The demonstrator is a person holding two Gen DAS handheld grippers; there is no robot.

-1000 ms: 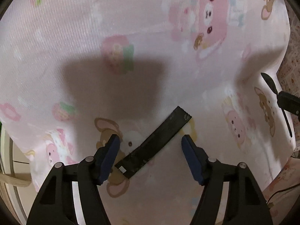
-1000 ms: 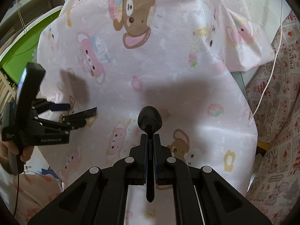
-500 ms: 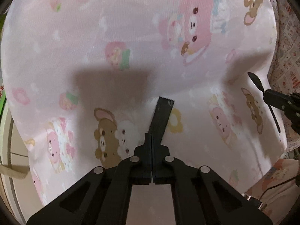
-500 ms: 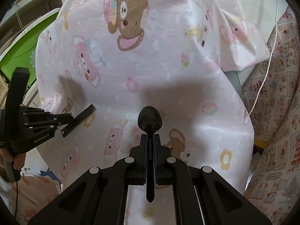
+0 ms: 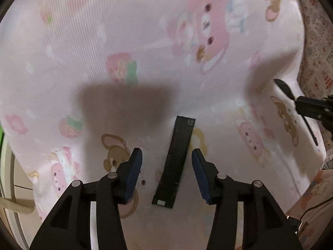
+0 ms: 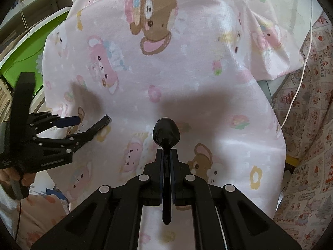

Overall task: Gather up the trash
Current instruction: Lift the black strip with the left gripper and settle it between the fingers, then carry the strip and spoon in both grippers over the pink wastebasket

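While my right gripper [image 6: 165, 154] squeezes the black spoon [image 6: 165, 133], my left gripper [image 5: 167, 162] has just been opening. The black wrapper [image 5: 175, 160] lies loose between its fingers on the pink cloth [image 5: 145, 41], not picked up yet.

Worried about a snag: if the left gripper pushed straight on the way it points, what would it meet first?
Probably the black wrapper strip lying between the open left gripper jaws, untouched by either pad, then the pink cartoon cloth beneath it. Depth is unclear.

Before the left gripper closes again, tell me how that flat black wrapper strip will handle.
The flat black wrapper strip looks thin and light, so probably floppy. It lies flat on the soft pink cartoon-print cloth, hard to get under. The left gripper, jaws just reopened, straddles it untouched.
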